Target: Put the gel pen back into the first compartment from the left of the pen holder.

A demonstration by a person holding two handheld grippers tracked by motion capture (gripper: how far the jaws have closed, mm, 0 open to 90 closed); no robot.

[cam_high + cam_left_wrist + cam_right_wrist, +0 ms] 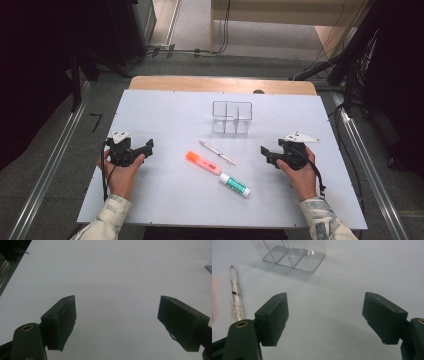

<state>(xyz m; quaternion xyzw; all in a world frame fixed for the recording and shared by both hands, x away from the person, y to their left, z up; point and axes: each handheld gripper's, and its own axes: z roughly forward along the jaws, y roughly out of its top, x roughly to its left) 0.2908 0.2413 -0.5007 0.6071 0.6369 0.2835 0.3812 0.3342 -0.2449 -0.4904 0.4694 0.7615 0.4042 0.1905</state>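
Both grippers, left gripper (149,146) and right gripper (263,151), sit low in frame with jaws wide open, empty; the orange highlighter (203,162), pen (217,152) and glue stick (234,184) lie mid-frame between them.

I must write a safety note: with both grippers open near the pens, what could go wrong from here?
1. The clear organizer looks light and stands free; a nudge from the right gripper might tip it.
2. The clear pen, orange highlighter and green-and-white tube are round and lie close together, so grasping one may roll another.
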